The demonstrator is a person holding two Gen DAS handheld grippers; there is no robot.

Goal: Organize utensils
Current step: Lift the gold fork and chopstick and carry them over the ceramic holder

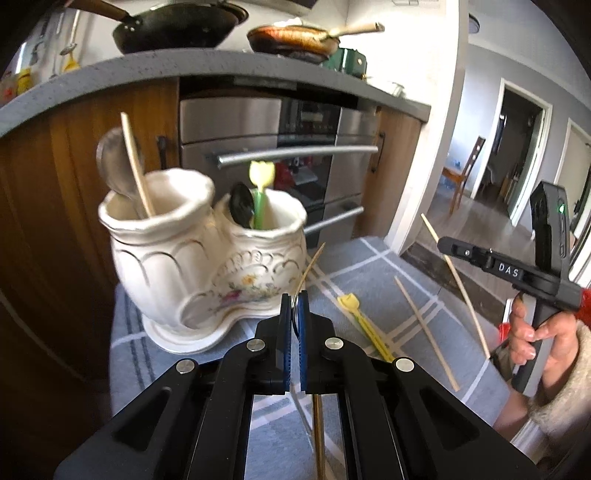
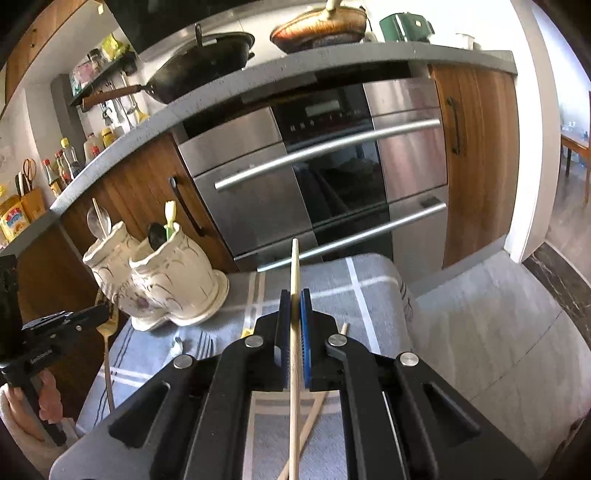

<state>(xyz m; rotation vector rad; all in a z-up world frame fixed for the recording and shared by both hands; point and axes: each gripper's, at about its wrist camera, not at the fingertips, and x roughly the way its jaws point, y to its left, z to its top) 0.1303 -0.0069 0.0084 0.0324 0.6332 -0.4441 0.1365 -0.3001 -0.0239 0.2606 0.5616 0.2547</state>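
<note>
A white double-pot ceramic utensil holder [image 1: 192, 254] stands on the grey checked cloth [image 1: 373, 266]; it also shows in the right wrist view [image 2: 173, 280]. Its left pot holds a metal spoon [image 1: 110, 162] and a chopstick [image 1: 136, 166]; its right pot holds a black spoon [image 1: 242, 203] and a yellow-green tulip pick [image 1: 260, 184]. My left gripper [image 1: 294, 299] is shut on a gold fork [image 2: 107, 332], just right of the holder. My right gripper [image 2: 294, 295] is shut on a wooden chopstick [image 2: 294, 266], held above the cloth.
A yellow pick [image 1: 364, 325] and a chopstick [image 1: 424, 328] lie on the cloth; another chopstick [image 2: 314, 417] shows under the right gripper. A steel oven [image 2: 332, 177], wooden cabinets and a grey counter with pans [image 1: 177, 26] stand behind. Open floor lies to the right.
</note>
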